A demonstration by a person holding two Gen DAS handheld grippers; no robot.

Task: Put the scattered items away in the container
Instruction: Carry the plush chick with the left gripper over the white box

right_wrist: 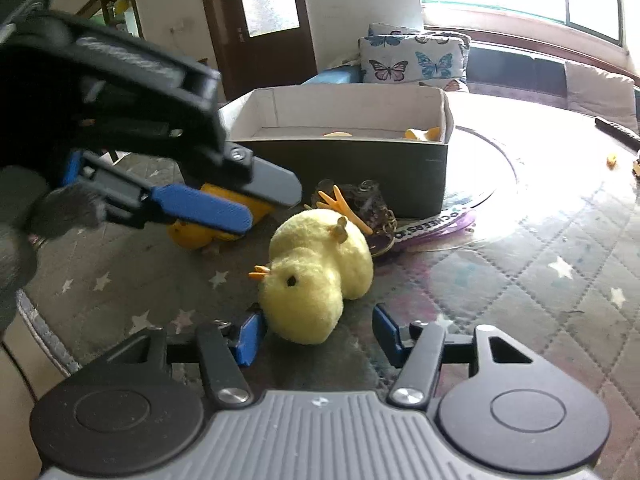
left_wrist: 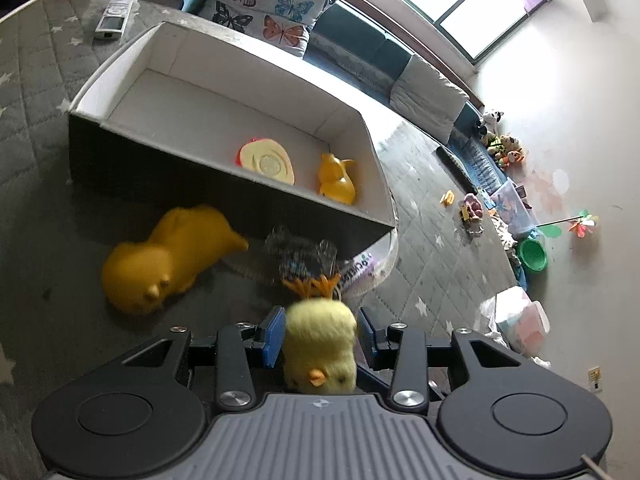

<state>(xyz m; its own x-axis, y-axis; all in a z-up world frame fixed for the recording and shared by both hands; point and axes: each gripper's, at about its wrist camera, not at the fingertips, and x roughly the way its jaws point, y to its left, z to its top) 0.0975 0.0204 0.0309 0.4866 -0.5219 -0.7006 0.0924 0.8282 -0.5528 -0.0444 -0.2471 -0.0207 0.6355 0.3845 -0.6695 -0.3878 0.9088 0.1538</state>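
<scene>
My left fingers (left_wrist: 320, 338) stand spread on either side of the fluffy yellow chick (left_wrist: 320, 346), blue pads (left_wrist: 273, 336) flanking its body; I cannot tell whether they touch the plush. The right-wrist view shows those same fingers (right_wrist: 200, 204) reaching in from the left above the toy. My right fingers (right_wrist: 320, 338) are spread wide too, holding nothing, with the chick (right_wrist: 316, 276) lying on its side just beyond and between their tips, orange beak pointing left and orange feet sticking up at its far end. It rests on the quilted grey worktop (right_wrist: 520, 280) patterned with white stars. Just beyond the chick sits a dark, glittery trinket (left_wrist: 302, 254), blurred, beside a clear plastic sleeve with purple lettering (right_wrist: 432, 226). To the far left lies a larger yellow rubber duck (left_wrist: 168, 260), on its side, close against the near wall of the container (left_wrist: 224, 184), a dark box with a white interior. Inside the box, toward its right end, sit a cream-and-red round toy (left_wrist: 268, 162) and a small orange animal figure (left_wrist: 336, 180). A white remote (left_wrist: 114, 20) lies on the worktop beyond the box's far left corner, and butterfly-print cushions (left_wrist: 272, 4) rest behind it.
</scene>
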